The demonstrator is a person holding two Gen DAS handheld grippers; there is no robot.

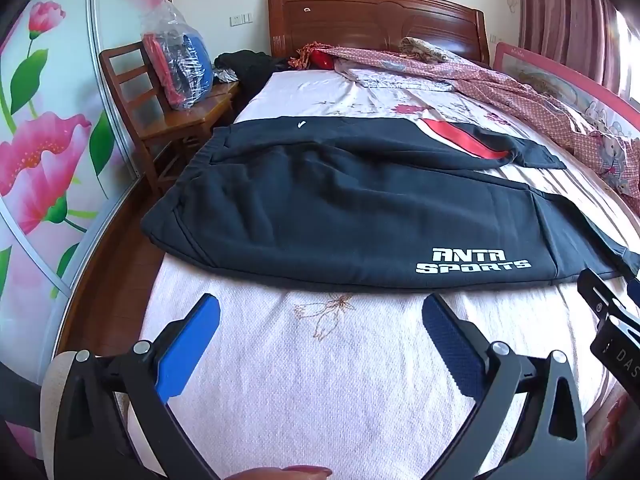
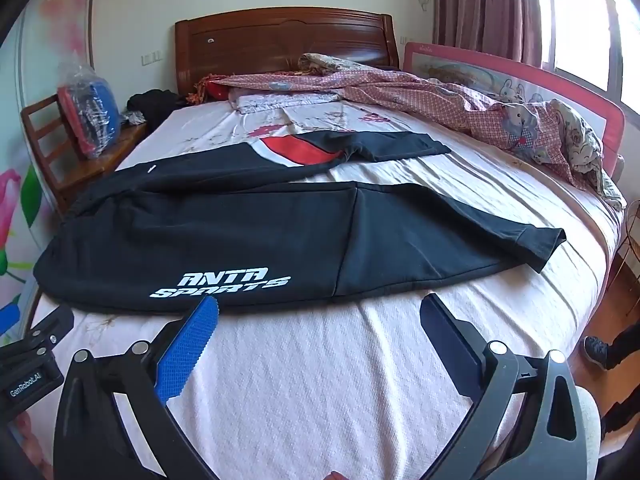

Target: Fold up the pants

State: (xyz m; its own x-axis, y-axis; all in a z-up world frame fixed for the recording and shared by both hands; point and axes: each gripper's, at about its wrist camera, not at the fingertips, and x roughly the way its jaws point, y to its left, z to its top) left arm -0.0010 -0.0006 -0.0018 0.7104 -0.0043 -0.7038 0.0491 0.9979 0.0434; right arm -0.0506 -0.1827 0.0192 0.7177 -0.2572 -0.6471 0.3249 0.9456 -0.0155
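Note:
Black sports pants [image 1: 340, 204] [image 2: 240, 232] with white lettering and a red stripe lie spread across the bed, waistband at the left edge, both legs reaching right and apart. My left gripper [image 1: 320, 316] hovers open over the bare sheet just in front of the near leg, nothing between its blue fingers. My right gripper [image 2: 318, 316] is open too, its left fingertip [image 2: 206, 312] at the pants' front hem near the lettering. Part of the right gripper's body shows at the right edge of the left wrist view.
The bed [image 1: 340, 380] has a wooden headboard [image 2: 280, 40] and a crumpled pink quilt [image 2: 500, 120] at the back right. A wooden chair [image 1: 160, 120] with a plastic-wrapped bundle stands at the left. A pink bed rail [image 2: 560, 92] runs along the right; a person's foot [image 2: 596, 352] is beside the bed.

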